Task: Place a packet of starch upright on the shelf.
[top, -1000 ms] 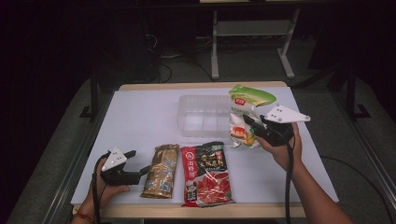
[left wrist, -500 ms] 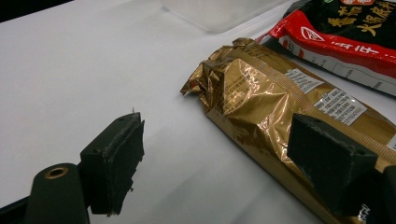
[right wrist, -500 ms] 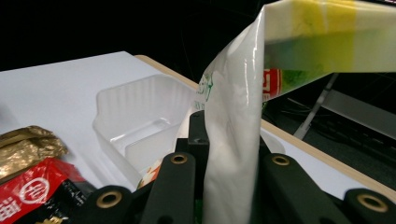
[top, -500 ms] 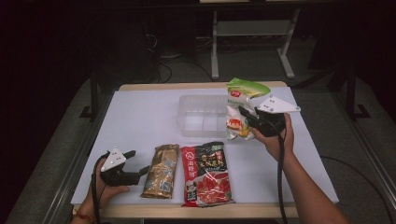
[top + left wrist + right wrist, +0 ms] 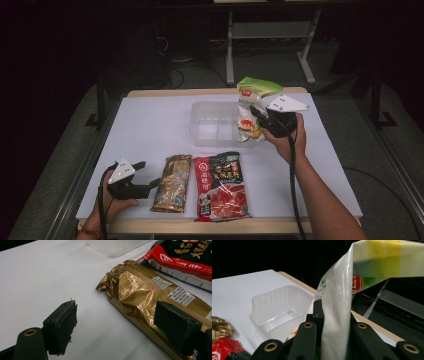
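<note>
Clear plastic, ribbed at the walls, the container (image 5: 215, 125) sits at the far middle of the white table (image 5: 150, 125); the right gripper (image 5: 257, 116) pinches the green-topped white snack bag (image 5: 249, 107) upright, lifted off the table at the container's right end, its jaws pressed together on the film; the left gripper (image 5: 150, 176) rests near the table's front left with jaws spread and nothing between them, just beside the gold foil packet (image 5: 172, 182). The step looks like carrying the bag over the container to drop it in; best to bring the bag's bottom edge past the near wall before lowering, and release only when it hangs inside the rim. The bag bears a small red logo, too small to read; the red and black packet (image 5: 220, 187) carries Chinese characters, which I cannot make out.
</note>
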`<state>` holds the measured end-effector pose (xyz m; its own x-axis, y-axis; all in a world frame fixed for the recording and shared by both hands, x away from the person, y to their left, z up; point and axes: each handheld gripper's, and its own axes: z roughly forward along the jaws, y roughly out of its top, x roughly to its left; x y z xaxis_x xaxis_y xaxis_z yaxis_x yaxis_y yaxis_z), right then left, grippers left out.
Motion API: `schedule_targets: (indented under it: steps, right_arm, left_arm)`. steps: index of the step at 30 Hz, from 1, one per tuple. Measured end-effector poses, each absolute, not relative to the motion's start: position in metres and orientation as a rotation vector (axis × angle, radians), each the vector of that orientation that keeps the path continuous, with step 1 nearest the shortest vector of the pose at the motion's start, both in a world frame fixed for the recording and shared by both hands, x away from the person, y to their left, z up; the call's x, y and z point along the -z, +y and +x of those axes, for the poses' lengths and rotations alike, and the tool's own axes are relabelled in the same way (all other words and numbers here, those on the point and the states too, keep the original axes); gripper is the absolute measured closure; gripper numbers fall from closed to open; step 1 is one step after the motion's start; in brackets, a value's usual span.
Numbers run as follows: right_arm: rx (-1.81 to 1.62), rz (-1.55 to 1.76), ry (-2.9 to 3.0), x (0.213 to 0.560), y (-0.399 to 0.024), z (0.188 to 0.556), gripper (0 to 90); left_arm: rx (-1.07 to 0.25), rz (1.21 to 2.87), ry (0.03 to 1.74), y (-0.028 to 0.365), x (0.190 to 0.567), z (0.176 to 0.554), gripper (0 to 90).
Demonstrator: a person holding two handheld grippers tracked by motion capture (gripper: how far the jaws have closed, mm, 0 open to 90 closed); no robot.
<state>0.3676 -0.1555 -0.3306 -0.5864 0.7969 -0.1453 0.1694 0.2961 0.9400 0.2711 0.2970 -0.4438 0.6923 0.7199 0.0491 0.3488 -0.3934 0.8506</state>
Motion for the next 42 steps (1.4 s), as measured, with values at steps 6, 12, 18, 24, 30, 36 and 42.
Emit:
schedule_targets:
  steps: [6,12,18,24,30,36,42]
  right_arm:
    - [-1.277,0.868,1.944,0.333,-0.15,0.378,80.0]
    - [-1.251,0.888,1.928,0.335,-0.144,0.39,80.1]
    - [-1.216,0.915,1.918,0.337,-0.138,0.404,80.1]
    - [-1.192,0.929,1.91,0.34,-0.131,0.414,80.1]
    - [-1.155,0.956,1.906,0.346,-0.129,0.425,80.1]
    - [-1.129,0.99,1.901,0.353,-0.127,0.434,80.1]
    - [-1.088,0.989,1.905,0.363,-0.119,0.438,80.1]
  left_arm:
    - [-0.52,2.006,0.818,0.296,0.444,0.271,18.0]
    - [-0.513,2.002,0.819,0.297,0.444,0.271,18.0]
    - [-0.51,2.002,0.813,0.297,0.444,0.271,18.0]
    - [-0.508,1.995,0.808,0.297,0.443,0.271,18.0]
    - [-0.502,1.993,0.81,0.297,0.443,0.27,18.0]
    - [-0.496,1.996,0.813,0.297,0.444,0.269,18.0]
    - [-0.489,2.002,0.812,0.297,0.445,0.27,18.0]
